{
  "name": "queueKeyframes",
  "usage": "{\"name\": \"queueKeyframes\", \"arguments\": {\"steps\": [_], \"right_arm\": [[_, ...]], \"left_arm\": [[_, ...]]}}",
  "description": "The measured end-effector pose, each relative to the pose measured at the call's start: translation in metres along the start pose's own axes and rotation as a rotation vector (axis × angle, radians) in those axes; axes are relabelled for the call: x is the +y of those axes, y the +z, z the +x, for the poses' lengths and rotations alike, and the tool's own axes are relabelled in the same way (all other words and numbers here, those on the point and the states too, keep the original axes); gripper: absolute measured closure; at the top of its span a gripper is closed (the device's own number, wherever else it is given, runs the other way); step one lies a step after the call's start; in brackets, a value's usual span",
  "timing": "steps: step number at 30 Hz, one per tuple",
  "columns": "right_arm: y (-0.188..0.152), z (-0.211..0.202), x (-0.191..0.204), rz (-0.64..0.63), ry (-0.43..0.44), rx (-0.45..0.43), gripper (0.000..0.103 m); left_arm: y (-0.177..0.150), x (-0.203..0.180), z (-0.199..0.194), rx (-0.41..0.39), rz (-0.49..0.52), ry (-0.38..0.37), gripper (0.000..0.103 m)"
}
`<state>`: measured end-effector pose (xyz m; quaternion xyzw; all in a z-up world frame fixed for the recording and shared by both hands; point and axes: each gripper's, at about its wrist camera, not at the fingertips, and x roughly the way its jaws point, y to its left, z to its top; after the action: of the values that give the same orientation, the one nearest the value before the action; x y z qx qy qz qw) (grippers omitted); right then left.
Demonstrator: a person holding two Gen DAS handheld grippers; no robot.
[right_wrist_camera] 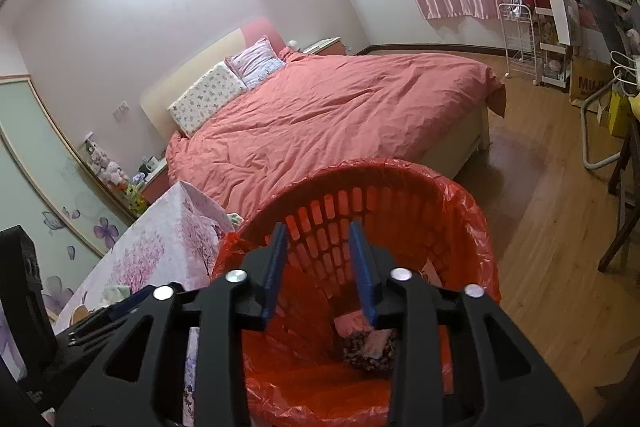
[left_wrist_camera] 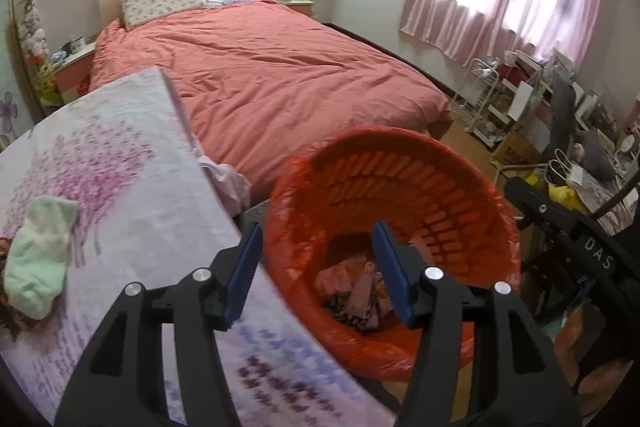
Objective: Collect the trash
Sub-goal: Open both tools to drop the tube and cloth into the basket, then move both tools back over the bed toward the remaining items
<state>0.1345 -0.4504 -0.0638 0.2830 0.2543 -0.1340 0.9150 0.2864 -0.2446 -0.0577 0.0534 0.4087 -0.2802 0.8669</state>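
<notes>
Both grippers, left gripper (left_wrist_camera: 316, 271) and right gripper (right_wrist_camera: 318, 269), hang over the red basket (left_wrist_camera: 400, 163) at lower centre. Fingers parted, nothing between them. Crumpled scraps (right_wrist_camera: 370, 345) lie inside.

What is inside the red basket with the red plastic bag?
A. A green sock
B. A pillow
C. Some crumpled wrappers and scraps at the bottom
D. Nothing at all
C: crumpled pink and dark patterned scraps lie at the bottom of the red slotted plastic basket.

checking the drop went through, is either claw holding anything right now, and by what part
Nothing is held. The left claw and right claw both stand open over the bin, with nothing between their fingers; the trash lies at its bottom.
</notes>
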Motion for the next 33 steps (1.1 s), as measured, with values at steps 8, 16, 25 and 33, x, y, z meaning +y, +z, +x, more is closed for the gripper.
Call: {"name": "queueKeyframes", "arguments": {"steps": [8, 16, 25, 33], "right_arm": [[0.000, -0.008, 0.024, -0.065, 0.006, 0.001, 0.067], [-0.014, -0.011, 0.073, -0.160, 0.045, 0.020, 0.067], [-0.049, 0.001, 0.152, -0.311, 0.116, 0.092, 0.067], [-0.094, 0.036, 0.233, -0.448, 0.186, 0.204, 0.067]], "left_arm": [[-0.016, 0.042, -0.039, -0.043, -0.022, 0.095, 0.039], [-0.037, 0.102, -0.084, -0.092, -0.087, 0.217, 0.033], [-0.076, 0.187, -0.140, -0.130, -0.187, 0.359, 0.031], [-0.114, 0.254, -0.181, -0.148, -0.273, 0.479, 0.030]]}}
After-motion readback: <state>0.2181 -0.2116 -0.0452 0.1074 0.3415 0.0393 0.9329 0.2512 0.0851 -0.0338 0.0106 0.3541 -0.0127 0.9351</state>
